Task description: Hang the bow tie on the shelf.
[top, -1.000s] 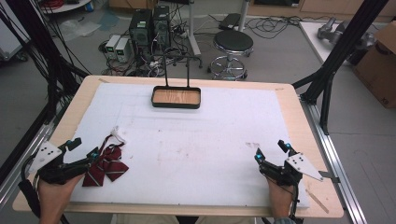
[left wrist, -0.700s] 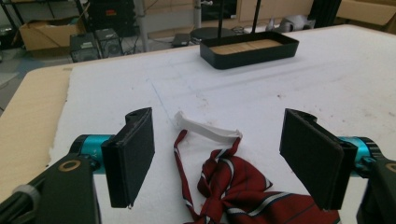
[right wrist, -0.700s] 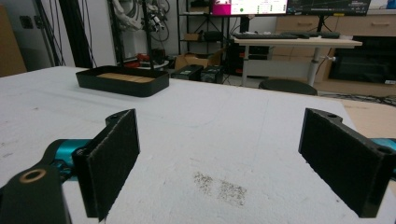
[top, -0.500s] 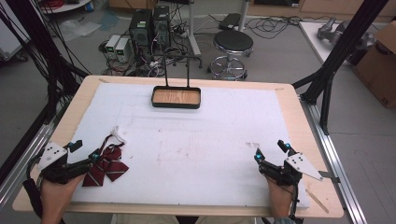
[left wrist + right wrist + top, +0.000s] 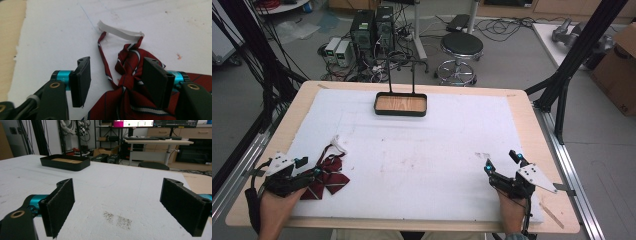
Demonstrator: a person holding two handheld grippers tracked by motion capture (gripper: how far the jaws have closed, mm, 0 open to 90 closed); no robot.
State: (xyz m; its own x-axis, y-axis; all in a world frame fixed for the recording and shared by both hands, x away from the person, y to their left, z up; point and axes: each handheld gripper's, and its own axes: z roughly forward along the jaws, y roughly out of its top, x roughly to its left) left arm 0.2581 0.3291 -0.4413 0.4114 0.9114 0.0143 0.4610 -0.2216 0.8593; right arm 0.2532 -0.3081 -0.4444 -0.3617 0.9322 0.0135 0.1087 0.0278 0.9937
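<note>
The bow tie [image 5: 130, 100] lies crumpled at the near left of the desk [image 5: 522, 107], its white strap [image 5: 120, 31] stretched out beyond it. The left gripper [image 5: 116, 83] rests on the desk with jaws apart, straddling the tie's knot. The right gripper [image 5: 120, 207], well apart at the near right, stands wide open over bare white pad. A black tray [image 5: 401, 105] sits at the far edge.

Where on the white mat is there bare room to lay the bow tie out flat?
The widest free patch is the middle of the white foam mat, between the black tray with a wooden floor, the open left gripper and the open right gripper. The near-left corner is crowded: the dark red striped bow tie and its white strap lie there.
</note>
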